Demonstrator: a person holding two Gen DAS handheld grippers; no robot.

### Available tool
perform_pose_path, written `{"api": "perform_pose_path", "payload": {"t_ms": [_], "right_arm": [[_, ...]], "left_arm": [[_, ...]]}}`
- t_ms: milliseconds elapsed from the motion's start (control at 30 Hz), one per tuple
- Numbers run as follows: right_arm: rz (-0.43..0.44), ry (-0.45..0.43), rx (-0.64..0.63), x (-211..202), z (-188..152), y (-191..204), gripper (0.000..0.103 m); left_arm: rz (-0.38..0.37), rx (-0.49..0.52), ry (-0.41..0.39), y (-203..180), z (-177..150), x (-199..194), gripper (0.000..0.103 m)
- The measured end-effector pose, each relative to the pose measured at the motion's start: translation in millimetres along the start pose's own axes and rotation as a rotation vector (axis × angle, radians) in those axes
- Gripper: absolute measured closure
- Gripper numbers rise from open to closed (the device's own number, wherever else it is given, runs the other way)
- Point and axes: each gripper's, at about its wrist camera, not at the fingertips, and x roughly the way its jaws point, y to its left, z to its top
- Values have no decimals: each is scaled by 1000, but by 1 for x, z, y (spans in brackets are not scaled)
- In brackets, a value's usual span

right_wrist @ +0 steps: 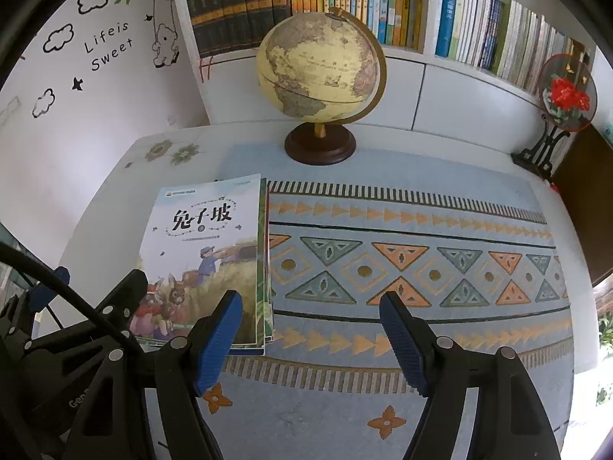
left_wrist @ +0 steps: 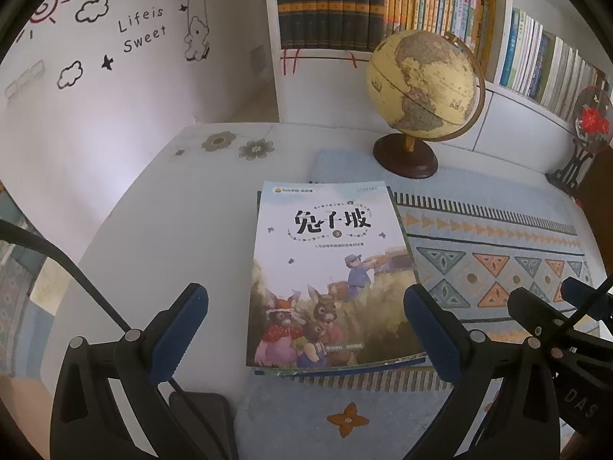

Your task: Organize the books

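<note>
A small stack of thin books (left_wrist: 329,276) lies flat on the patterned mat, its top cover showing rabbits and black Chinese characters. My left gripper (left_wrist: 306,322) hovers over the stack's near end, open wide, one blue pad on each side of the cover and touching nothing. In the right wrist view the same stack (right_wrist: 207,253) lies at the left. My right gripper (right_wrist: 310,329) is open over bare mat just right of the stack, its left pad (right_wrist: 220,339) above the stack's near right corner. The left gripper's black frame (right_wrist: 95,318) shows at that view's lower left.
A globe (left_wrist: 421,88) on a dark round base stands behind the stack. White shelves (right_wrist: 417,7) packed with upright books line the back wall. A round red-flower fan on a black stand (right_wrist: 563,96) sits at the far right. The patterned mat (right_wrist: 421,268) covers most of the white table.
</note>
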Motion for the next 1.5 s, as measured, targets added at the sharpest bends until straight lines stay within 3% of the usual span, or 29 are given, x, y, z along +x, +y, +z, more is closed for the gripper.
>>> {"api": "perform_pose_path", "payload": {"t_ms": [233, 767, 833, 967, 1067, 1167, 1233, 1367, 1500], "right_arm": [[9, 13, 8, 2, -5, -5, 31], [-7, -46, 36, -15, -10, -15, 31], [-17, -65, 37, -21, -10, -17, 31], [-72, -139, 21, -38, -10, -22, 31], [-134, -223, 1, -56, -9, -25, 29], [-165, -288, 1, -71, -10, -28, 16], [-168, -301, 14, -76, -11, -31, 15], [-186, -291, 19, -79, -15, -34, 15], [-192, -324, 35, -91, -18, -39, 15]], "left_arm": [[1, 5, 6, -6, -5, 1, 1], [-3, 42, -94, -11, 1, -26, 1], [-19, 40, -123, -11, 2, -34, 1], [-123, 31, -216, -15, 11, -58, 1], [-144, 57, -267, -23, 16, -73, 1], [-227, 18, -200, -23, 17, -72, 1], [-261, -7, -150, -20, 16, -69, 1], [-83, 6, -218, -18, 12, -83, 1], [-136, -2, -196, -16, 16, -86, 1]]}}
